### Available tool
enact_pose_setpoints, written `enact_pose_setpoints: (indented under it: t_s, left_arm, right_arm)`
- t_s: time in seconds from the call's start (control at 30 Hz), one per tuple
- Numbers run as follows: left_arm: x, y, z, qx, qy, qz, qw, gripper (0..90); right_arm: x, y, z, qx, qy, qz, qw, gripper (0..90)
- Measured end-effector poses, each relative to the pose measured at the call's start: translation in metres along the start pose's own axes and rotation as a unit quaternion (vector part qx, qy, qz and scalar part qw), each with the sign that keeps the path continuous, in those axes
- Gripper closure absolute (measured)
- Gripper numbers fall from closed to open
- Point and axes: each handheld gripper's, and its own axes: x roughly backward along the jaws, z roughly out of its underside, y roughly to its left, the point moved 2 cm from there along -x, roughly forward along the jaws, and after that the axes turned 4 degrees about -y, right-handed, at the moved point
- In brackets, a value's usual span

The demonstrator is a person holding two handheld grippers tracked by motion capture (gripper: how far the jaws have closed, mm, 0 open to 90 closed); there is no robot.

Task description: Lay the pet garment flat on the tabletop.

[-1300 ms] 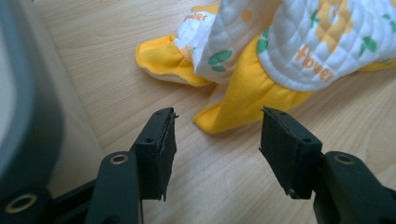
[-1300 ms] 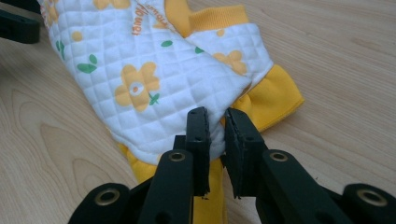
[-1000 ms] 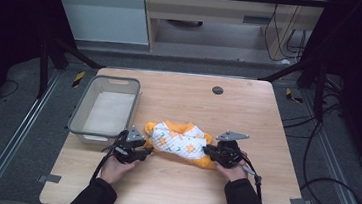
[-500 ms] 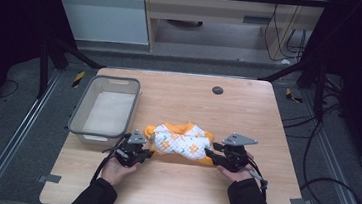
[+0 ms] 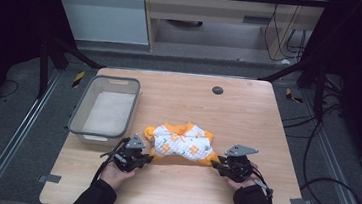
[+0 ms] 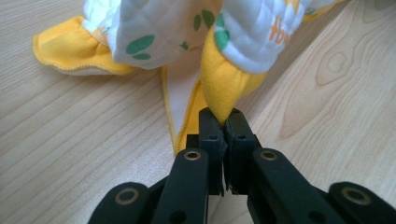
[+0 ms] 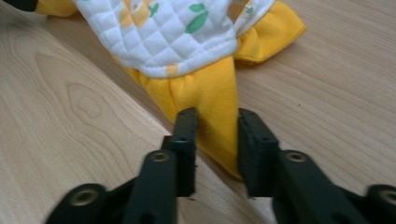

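A: High view first: where is the garment (image 5: 181, 141)?
B: It lies crumpled on the counter (image 5: 179, 94), toward the near edge, between the two claws. White quilted cloth with green and orange print, yellow trim around it. The grey bin (image 5: 104, 108) stands just beside it on the left.
A: And the left claw (image 5: 147, 155)?
B: It sits at the garment's near-left end. In the left gripper view the left claw (image 6: 223, 123) has its jaws pinched tight on a yellow corner (image 6: 222, 88) of the cloth, which rises out of the tips in a bunched point.
A: So it has hold of it.
B: Yes, clamped on that corner.
A: The right claw (image 5: 217, 162)?
B: At the garment's near-right end. In the right gripper view the right claw (image 7: 217, 128) straddles a yellow flap (image 7: 210, 105), which runs down between the jaws. They have just been closing, with the flap between them. The left jaw is against the cloth; at the right jaw I cannot tell whether the pad presses on it.
A: Is the garment lifted?
B: Its middle rests on the counter.
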Motion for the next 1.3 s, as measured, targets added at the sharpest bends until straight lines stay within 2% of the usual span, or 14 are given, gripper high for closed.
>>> enact_pose_setpoints:
  t_s: [0.07,0.1,0.2,0.33,0.43,0.53,0.57,0.67,0.77,0.97,1.03,1.13,1.2,1.3]
  left_arm:
    - [0.004,-0.001,-0.001,0.002,-0.005,0.002,1.0,87.4]
    - [0.008,-0.002,-0.003,0.003,-0.01,0.006,0.9999,87.4]
    - [0.023,-0.006,-0.008,0.005,-0.03,0.008,0.9995,87.5]
    - [0.053,-0.014,-0.015,0.009,-0.063,0.016,0.9978,87.5]
    - [0.068,-0.02,-0.013,0.013,-0.068,0.02,0.9974,87.4]
    - [0.077,-0.027,-0.002,0.025,-0.053,0.03,0.9978,87.4]
    - [0.077,-0.028,0.001,0.028,-0.044,0.032,0.9981,87.3]
    - [0.074,-0.033,0.013,0.037,-0.017,0.037,0.9985,87.1]
    - [0.064,-0.036,0.025,0.03,0.013,0.025,0.9992,86.9]
    - [0.047,-0.031,0.029,0.025,0.028,0.008,0.9993,86.3]
    - [0.043,-0.029,0.031,0.023,0.037,0.003,0.999,86.2]
    - [0.039,-0.028,0.033,0.022,0.043,-0.002,0.9988,86.0]
    - [0.039,-0.028,0.033,0.012,0.039,-0.003,0.9992,84.5]
    - [0.039,-0.028,0.034,0.01,0.029,-0.011,0.9995,76.9]
  right_arm:
    - [0.002,0.001,-0.002,-0.006,0.004,-0.006,1.0,83.9]
    - [0.005,0.001,-0.003,-0.01,0.004,-0.011,0.9999,85.5]
    - [0.016,0.004,-0.01,-0.01,-0.014,-0.025,0.9995,86.5]
    - [0.037,0.012,-0.021,-0.018,-0.046,-0.05,0.9975,86.4]
    - [0.053,0.019,-0.025,-0.02,-0.048,-0.067,0.9964,86.3]
    - [0.067,0.025,-0.022,-0.028,-0.043,-0.083,0.9952,86.2]
    - [0.07,0.028,-0.02,-0.035,-0.042,-0.092,0.9942,86.1]
    - [0.072,0.032,-0.015,-0.038,-0.028,-0.096,0.9943,85.8]
    - [0.062,0.035,-0.005,-0.043,-0.005,-0.09,0.995,85.3]
    - [0.036,0.03,0.008,-0.03,0.02,-0.046,0.9983,80.7]
    - [0.03,0.028,0.012,-0.028,0.035,-0.034,0.9984,80.1]
    - [0.024,0.028,0.016,-0.029,0.046,-0.029,0.9981,80.8]
    - [0.023,0.029,0.016,-0.027,0.046,-0.03,0.9981,80.9]
    - [0.023,0.03,0.015,-0.025,0.041,-0.031,0.9984,79.5]
